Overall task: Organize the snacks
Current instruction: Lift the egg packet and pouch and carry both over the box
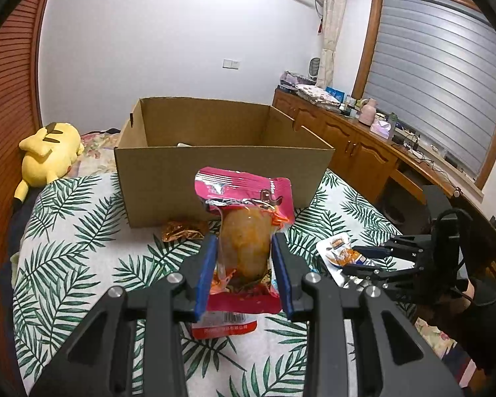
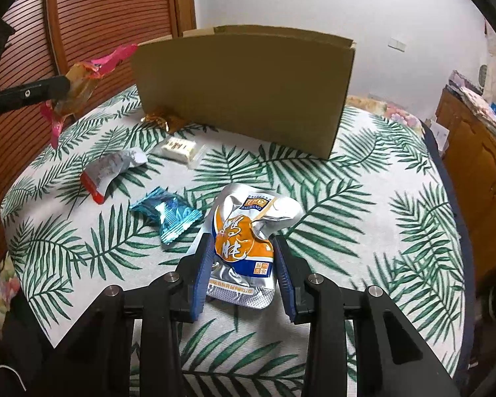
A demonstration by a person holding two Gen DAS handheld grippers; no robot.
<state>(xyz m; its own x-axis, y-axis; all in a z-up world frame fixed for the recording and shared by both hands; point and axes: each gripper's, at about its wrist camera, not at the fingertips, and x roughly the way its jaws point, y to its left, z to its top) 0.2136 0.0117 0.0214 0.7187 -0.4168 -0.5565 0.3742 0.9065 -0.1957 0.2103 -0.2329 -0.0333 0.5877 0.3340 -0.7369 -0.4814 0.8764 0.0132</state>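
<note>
My left gripper (image 1: 244,248) is shut on a pink snack pouch (image 1: 244,211) with an orange-brown piece inside, held above the bed in front of the open cardboard box (image 1: 221,172). The pouch also shows in the right wrist view (image 2: 79,82), lifted at the far left. My right gripper (image 2: 243,248) is shut on a silver and orange snack pouch (image 2: 244,231) close to the leaf-print bedspread (image 2: 380,215). That pouch and the right gripper (image 1: 363,258) show in the left wrist view at the right.
On the bedspread lie a blue packet (image 2: 168,215), a white and red packet (image 2: 109,172), a clear white snack pack (image 2: 180,149) and a gold wrapper (image 2: 161,120) by the box (image 2: 248,92). A yellow plush toy (image 1: 49,155) lies left. Wooden cabinets (image 1: 353,142) stand right.
</note>
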